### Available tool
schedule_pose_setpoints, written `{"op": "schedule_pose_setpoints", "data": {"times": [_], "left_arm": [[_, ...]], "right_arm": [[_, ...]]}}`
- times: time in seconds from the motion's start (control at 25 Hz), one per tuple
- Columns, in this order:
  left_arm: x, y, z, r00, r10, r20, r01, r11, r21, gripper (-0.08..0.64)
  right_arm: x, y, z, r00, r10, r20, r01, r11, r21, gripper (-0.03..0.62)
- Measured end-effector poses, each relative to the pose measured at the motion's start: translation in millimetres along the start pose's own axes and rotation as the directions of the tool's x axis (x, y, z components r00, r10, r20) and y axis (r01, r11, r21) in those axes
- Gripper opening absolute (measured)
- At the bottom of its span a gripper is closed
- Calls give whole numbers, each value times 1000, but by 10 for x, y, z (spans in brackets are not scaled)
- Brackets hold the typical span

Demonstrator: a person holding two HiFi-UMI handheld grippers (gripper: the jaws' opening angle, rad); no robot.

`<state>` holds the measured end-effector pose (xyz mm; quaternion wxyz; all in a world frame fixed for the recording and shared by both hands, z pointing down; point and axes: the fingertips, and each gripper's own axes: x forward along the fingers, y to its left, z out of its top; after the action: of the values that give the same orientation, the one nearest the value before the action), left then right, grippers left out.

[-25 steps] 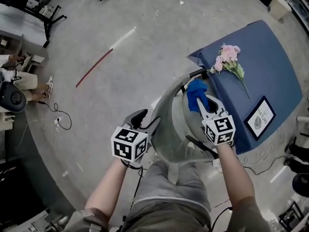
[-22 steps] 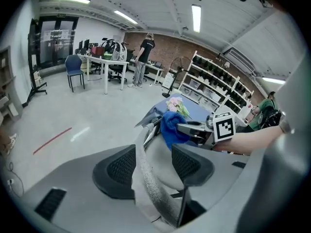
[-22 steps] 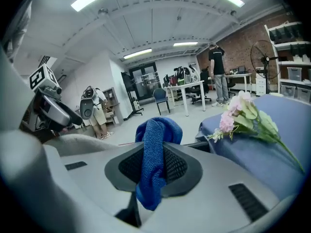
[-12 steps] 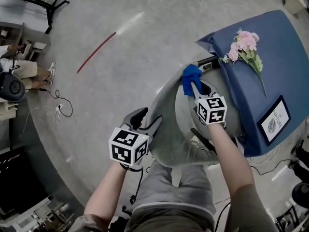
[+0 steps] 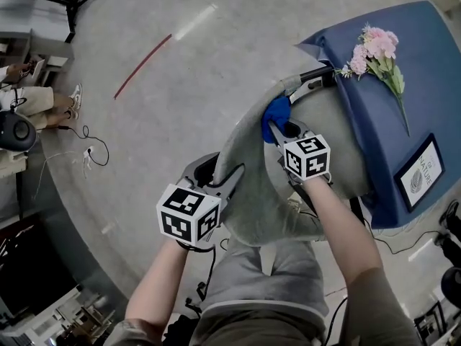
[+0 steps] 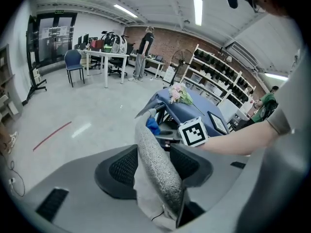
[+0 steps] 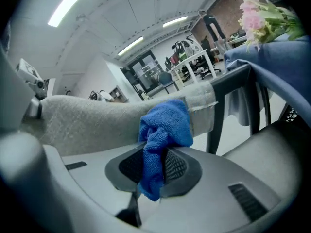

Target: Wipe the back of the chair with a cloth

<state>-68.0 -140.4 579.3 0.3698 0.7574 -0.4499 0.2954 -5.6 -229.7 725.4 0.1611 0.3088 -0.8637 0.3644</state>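
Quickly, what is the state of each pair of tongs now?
Left tongs: have just been closing, now gripping the chair back.
Right tongs: closed, holding the blue cloth.

Grey concrete floor (image 5: 144,164), red line (image 5: 142,66) across it, cables (image 5: 90,166) at left. Blue-draped table (image 5: 432,71) carrying pink flowers (image 5: 378,45) and a framed sign (image 5: 421,175). Brick wall (image 6: 165,37) at far end; shelves (image 6: 218,74), white desks (image 6: 104,57), blue office chair (image 6: 73,62). Ceiling strip lights (image 6: 198,11) on.
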Motion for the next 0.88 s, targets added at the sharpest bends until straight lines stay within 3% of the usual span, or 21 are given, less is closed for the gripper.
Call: {"op": "schedule_pose_setpoints", "data": {"times": [0.2,0.32,0.4,0.48,0.6,0.76,0.8,0.88], "left_arm": [[12,-12,-7,1000,-9,3,9,1000,-6,213],[12,-8,-11,1000,-9,0,9,1000,-3,209],[16,-7,-14,1000,-7,-3,7,1000,1,209],[19,-10,-16,1000,-9,-3,9,1000,1,207],[13,-15,-15,1000,-13,0,13,1000,-2,207],[20,-16,-9,1000,-16,5,16,1000,-7,209],[23,-16,-10,1000,-17,7,17,1000,-8,207],[22,-17,-11,1000,-21,11,21,1000,-12,207]], "right_arm": [[-173,602,-552,972,185,-147,-193,980,-39,67],[-413,875,-945,930,262,-258,-288,955,-68,67],[-648,989,-1257,885,302,-353,-352,932,-86,67],[-960,1033,-1586,821,333,-463,-418,904,-91,67],[-1519,967,-2017,691,340,-638,-506,858,-91,67],[-2141,641,-2346,520,261,-813,-553,828,-87,66],[-2229,550,-2387,491,233,-840,-553,828,-94,66],[-2298,460,-2434,458,194,-868,-557,823,-109,66]]}}
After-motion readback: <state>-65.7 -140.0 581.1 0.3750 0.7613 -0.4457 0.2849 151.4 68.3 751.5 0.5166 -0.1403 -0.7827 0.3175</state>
